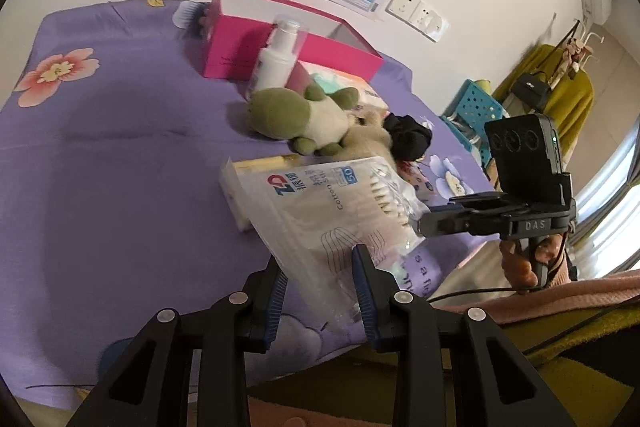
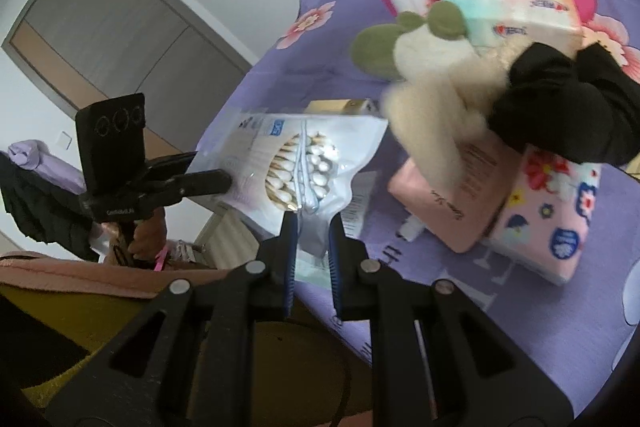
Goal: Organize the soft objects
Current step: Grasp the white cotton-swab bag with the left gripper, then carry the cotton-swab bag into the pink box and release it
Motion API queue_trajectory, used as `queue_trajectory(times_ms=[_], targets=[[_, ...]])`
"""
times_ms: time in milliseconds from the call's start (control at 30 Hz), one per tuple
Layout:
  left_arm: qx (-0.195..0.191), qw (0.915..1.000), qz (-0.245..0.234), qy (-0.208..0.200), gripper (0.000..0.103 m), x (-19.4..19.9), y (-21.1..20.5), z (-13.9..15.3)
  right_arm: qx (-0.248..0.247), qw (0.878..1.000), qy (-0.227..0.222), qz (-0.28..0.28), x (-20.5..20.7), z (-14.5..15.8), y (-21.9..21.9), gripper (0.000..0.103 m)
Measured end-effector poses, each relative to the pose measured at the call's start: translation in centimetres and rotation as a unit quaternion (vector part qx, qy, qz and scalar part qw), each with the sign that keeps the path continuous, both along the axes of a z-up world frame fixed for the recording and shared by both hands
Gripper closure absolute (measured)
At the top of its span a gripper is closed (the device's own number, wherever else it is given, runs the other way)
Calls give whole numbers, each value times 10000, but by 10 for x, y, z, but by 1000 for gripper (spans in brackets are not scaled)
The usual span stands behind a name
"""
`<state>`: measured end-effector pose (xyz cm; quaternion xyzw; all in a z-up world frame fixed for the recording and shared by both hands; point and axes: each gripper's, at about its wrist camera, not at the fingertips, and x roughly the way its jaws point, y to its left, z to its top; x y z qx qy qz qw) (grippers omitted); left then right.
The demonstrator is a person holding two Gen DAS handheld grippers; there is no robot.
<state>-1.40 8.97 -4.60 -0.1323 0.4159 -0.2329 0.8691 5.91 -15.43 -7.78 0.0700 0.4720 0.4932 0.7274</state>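
Both grippers pinch one cotton swab bag point(image 1: 320, 203): the left gripper point(image 1: 320, 291) at its near corner, the right gripper point(image 2: 314, 223) at its bottom edge; lifted off the bed point(image 1: 120, 147); the pink box point(image 1: 288, 47) at twelve o'clock looks empty; plush dinosaur point(image 1: 296, 115), black scrunchie point(image 1: 408, 139) and tissue packs point(image 2: 516, 11) remain unsorted.

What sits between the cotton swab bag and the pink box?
The green plush toy and white spray bottle, between the cotton swab bag and pink box; clearest in the left wrist view.
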Motion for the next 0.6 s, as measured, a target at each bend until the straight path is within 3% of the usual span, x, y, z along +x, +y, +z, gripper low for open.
queue_trajectory(times_ms=[367, 600], targets=[[-21, 9986, -190, -496, 71, 25, -13, 33, 207, 9994, -272, -56, 6, 14, -12, 86], [24, 9934, -496, -1038, 71, 74, -43, 80, 364, 9944, -818, -558, 27, 55, -40, 86]])
